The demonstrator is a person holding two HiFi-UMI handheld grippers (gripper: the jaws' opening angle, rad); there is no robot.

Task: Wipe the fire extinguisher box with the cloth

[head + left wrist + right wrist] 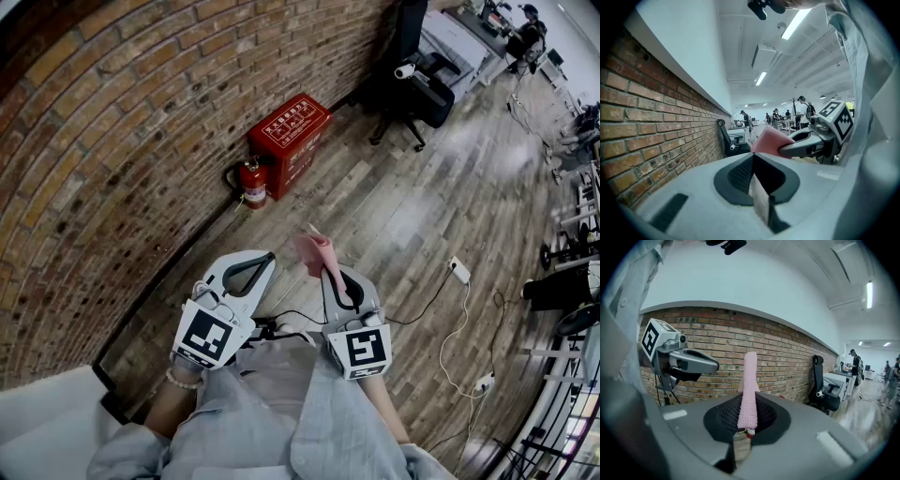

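Observation:
The red fire extinguisher box [289, 141] stands on the wooden floor against the brick wall [112, 141], with a small red extinguisher [253, 184] beside it. Both grippers are held up well short of the box. My right gripper [329, 272] is shut on a pink cloth [316, 252], which stands upright out of its jaws [749, 390]. My left gripper [266, 259] is to its left, shut with nothing between its jaws [752, 158]. In the left gripper view the cloth [769, 140] and the right gripper [806, 146] show ahead to the right.
A black office chair [417, 80] stands beyond the box near a white desk [459, 37]. White power strips and cables [459, 270] lie on the floor to the right. A white surface [37, 412] is at the lower left. People stand far down the room [801, 110].

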